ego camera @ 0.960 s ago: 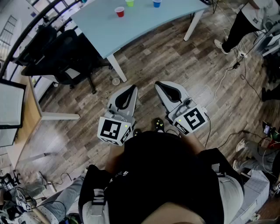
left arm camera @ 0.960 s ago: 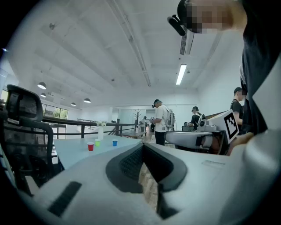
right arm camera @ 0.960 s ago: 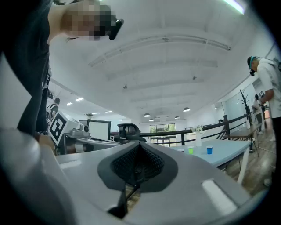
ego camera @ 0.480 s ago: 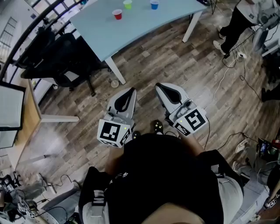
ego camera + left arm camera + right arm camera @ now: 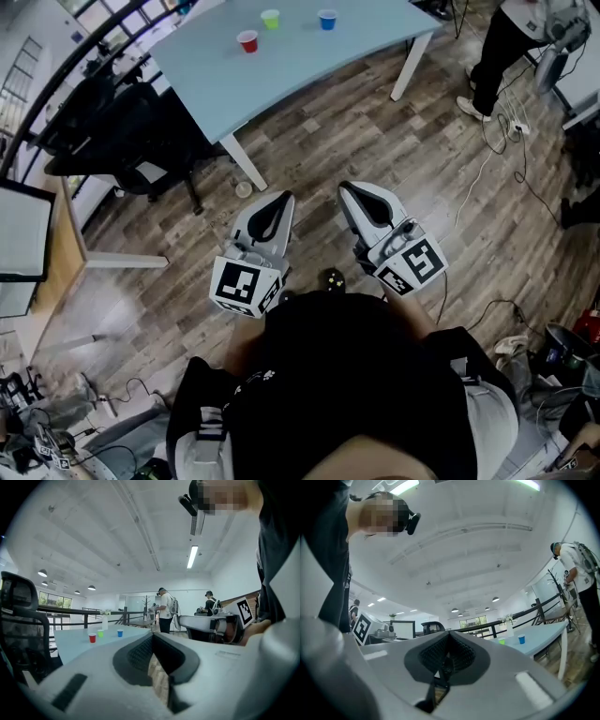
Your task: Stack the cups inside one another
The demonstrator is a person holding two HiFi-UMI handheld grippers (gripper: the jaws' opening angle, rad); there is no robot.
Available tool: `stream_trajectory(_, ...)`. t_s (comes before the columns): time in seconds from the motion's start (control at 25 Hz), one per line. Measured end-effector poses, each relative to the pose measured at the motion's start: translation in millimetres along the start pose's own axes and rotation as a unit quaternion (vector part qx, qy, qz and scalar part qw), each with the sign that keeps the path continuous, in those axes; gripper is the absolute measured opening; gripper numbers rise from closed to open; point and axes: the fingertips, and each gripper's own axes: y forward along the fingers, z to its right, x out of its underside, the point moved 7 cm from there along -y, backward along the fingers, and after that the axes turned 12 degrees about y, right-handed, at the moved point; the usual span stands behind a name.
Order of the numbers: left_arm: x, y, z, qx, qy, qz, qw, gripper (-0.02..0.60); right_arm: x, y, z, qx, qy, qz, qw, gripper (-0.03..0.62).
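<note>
Left tongs (image 5: pixel 277 199) and right tongs (image 5: pixel 352 190) both closed, empty, side by side above wooden floor (image 5: pixel 375 131), well apart from bench (image 5: pixel 309 70). Red cup (image 5: pixel 247 41), green cup (image 5: pixel 270 18), blue cup (image 5: pixel 326 19) stand separate in row on bench.

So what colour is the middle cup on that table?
Green: the middle cup sits between a red cup and a blue cup. Head view shows it best.

Bench and cups slide further into view

In the head view the bench (image 5: pixel 309 70) has dropped lower in frame, so the red cup (image 5: pixel 247 40), green cup (image 5: pixel 270 18) and blue cup (image 5: pixel 326 19) now stand clear of the top edge. The bystander (image 5: pixel 495 47) at upper right stands further left.
</note>
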Motion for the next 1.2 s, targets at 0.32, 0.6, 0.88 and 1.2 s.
stream_trajectory(0.32,-4.7,24.6,11.5,-0.010,0.005,0.005,0.9999,-0.015,-10.9,-7.9,24.2,-0.016,0.008,0.001,1.000,0.006)
stream_trajectory(0.6,-5.0,36.4,21.6,-0.031,0.004,-0.002,0.9995,-0.015,-16.8,-14.8,42.5,-0.031,0.013,-0.003,0.999,0.006)
stream_trajectory(0.88,-7.4,46.4,37.5,-0.037,0.010,-0.008,0.9992,-0.015,-19.3,-32.3,58.2,-0.028,0.023,0.000,0.999,0.006)
stream_trajectory(1.2,-5.1,48.4,49.1,-0.048,0.009,-0.019,0.9986,-0.015,-16.9,-40.9,69.2,-0.034,0.035,-0.006,0.999,0.006)
